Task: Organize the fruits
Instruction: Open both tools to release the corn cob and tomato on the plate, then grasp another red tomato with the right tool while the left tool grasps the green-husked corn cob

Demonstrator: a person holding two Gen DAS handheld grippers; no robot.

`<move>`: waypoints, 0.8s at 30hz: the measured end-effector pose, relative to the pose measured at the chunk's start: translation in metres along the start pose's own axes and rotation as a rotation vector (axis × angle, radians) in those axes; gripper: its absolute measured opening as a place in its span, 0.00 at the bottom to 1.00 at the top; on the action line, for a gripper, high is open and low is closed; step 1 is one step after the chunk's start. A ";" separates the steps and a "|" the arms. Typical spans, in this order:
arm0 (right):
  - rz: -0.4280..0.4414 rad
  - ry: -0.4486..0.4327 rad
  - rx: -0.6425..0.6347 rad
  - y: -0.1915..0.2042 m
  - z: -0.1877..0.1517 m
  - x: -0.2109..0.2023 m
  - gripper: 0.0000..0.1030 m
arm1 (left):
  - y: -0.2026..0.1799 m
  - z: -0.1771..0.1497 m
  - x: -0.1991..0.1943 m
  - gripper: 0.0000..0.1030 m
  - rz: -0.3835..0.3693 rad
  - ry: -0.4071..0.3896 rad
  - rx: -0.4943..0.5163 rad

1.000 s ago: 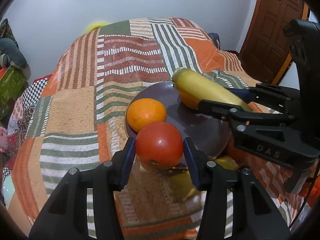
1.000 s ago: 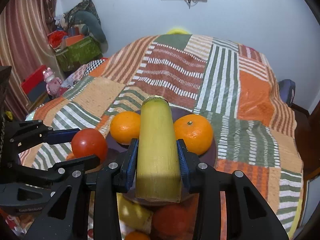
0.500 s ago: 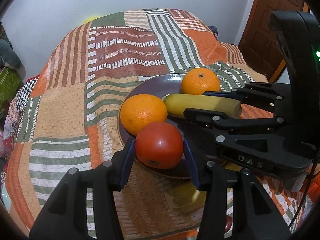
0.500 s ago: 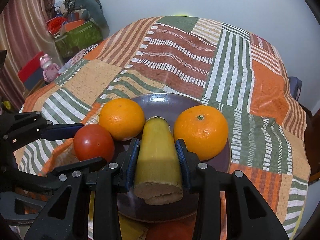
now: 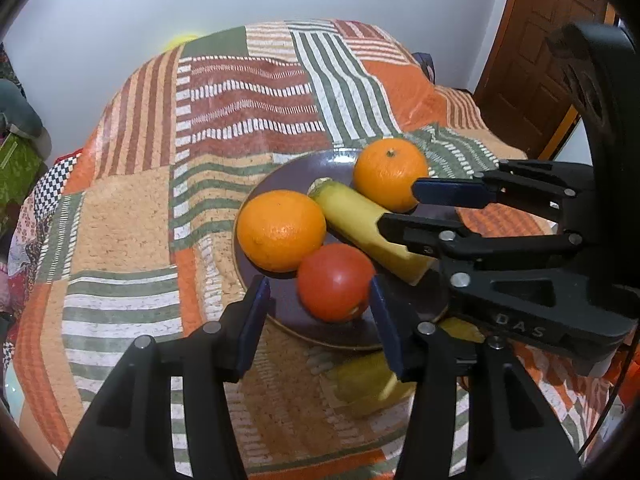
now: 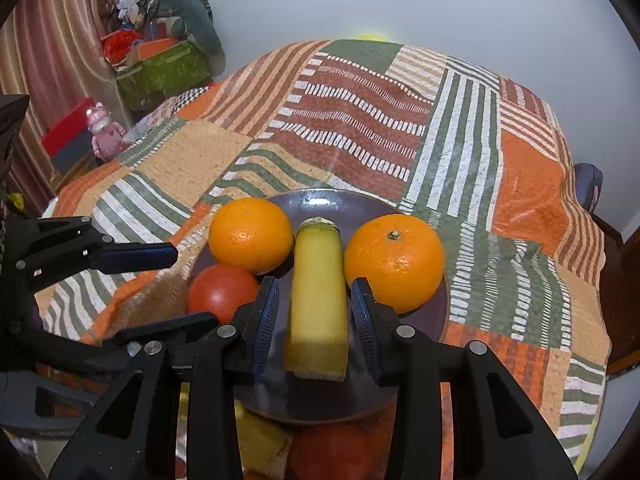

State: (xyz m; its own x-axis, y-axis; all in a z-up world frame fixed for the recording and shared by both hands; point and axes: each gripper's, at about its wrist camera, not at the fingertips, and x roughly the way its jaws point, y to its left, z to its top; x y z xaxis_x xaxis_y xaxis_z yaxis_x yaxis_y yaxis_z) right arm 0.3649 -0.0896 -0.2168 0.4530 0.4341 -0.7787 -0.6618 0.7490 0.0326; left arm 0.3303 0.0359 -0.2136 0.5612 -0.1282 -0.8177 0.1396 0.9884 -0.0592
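A: Where the dark plate (image 5: 280, 172) lay on the striped table (image 5: 132, 216), how did your left hand-held gripper (image 5: 320, 312) stand?

B: My jaws were spread, the tomato (image 5: 334, 282) loose between them on the plate.

A: And the right hand-held gripper (image 6: 316, 316)?

B: Parted too, flanking the banana piece (image 6: 318, 300), which lay between two oranges (image 6: 250, 234).

Dark plate (image 6: 442, 312): two oranges (image 6: 251, 234) (image 6: 394, 262), red tomato (image 6: 222, 296), yellow banana piece (image 6: 318, 304) lying between oranges.
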 end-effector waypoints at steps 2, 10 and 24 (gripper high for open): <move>-0.002 -0.011 -0.001 0.002 -0.002 -0.009 0.34 | 0.002 -0.002 -0.008 0.50 0.005 -0.010 -0.005; 0.008 -0.011 -0.006 0.005 -0.025 -0.041 0.34 | 0.011 -0.027 -0.030 0.53 0.025 0.006 -0.027; -0.060 0.120 -0.021 0.000 -0.085 -0.034 0.34 | 0.011 -0.070 -0.024 0.53 -0.030 0.088 -0.038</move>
State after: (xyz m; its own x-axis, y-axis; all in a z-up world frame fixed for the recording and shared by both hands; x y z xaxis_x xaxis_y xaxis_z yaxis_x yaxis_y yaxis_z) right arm 0.2987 -0.1475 -0.2439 0.4182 0.3243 -0.8485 -0.6481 0.7610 -0.0286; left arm 0.2619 0.0558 -0.2348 0.4833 -0.1514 -0.8622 0.1227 0.9869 -0.1045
